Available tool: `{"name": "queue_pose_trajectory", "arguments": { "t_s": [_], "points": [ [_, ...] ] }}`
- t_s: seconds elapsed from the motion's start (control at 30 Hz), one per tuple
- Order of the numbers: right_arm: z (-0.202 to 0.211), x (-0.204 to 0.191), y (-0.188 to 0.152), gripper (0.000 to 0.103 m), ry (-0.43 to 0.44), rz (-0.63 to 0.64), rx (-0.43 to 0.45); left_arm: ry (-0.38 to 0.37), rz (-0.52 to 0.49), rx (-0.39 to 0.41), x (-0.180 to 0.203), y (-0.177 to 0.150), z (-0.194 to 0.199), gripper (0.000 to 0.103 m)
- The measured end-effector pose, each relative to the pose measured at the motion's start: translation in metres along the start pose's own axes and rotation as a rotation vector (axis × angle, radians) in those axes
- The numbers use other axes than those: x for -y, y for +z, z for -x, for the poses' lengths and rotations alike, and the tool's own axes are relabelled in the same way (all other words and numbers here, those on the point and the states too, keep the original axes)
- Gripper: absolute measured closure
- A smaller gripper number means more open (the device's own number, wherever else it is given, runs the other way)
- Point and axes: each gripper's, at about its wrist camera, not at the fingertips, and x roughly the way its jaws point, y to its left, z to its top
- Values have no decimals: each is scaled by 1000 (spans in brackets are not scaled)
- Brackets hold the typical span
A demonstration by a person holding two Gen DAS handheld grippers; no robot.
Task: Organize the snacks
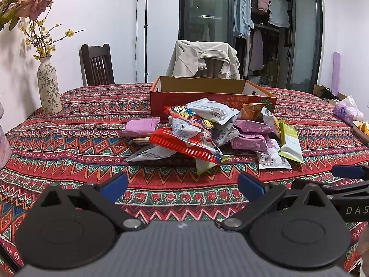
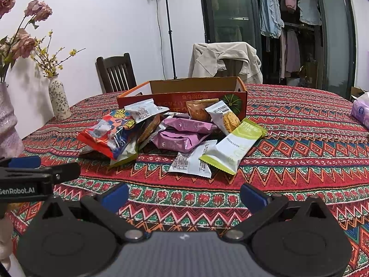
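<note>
Your right claw point(image 2: 184, 198) is spread wide and holds nothing; it hangs low over the tabletop point(image 2: 299, 161), short of the snack pile point(image 2: 175, 133). Your left claw point(image 1: 183, 184) is likewise spread and empty, level with the right one and just beside it: each wrist view shows the other claw's blue-tipped finger at its inner edge.

From both claws the pile lies straight ahead, toward the far side of the tabletop. Behind the pile, touching or almost touching its rear packets, stands the open orange box point(image 2: 239, 92), the likely destination for the snacks.

The relation that governs the next move is this: the green-and-white packet point(image 2: 233, 147) lies at the near right edge of the pile, ahead of your right claw and slightly to its right. Its long axis runs diagonally, near-left to far-right, so the right claw would need to turn to close across the narrow width. The white packet point(image 2: 193, 161) lies flat just left of it, with the green-and-white packet's near end overlapping it.

The red-and-blue bag point(image 1: 184, 138) sits on the pile's left flank, nearer your left claw. Whether its near end rests on the tabletop or on packets beneath cannot be judged reliably through the fisheye distortion.
</note>
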Motion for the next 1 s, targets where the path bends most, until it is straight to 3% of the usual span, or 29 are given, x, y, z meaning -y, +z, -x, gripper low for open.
{"name": "queue_pose_trajectory", "arguments": {
  "t_s": [0.53, 0.83, 1.0],
  "points": [
    [-8, 1, 4, 0, -3, 6, -13, 0, 7, -9, -4, 3, -9, 0],
    [-25, 16, 32, 1, -44, 6, -18, -11, 20, -4, -13, 18, -20, 0],
    [-44, 27, 50, 8, -71, 1, -35, 1, 32, -2, -19, 26, -28, 0]
  ]
}}
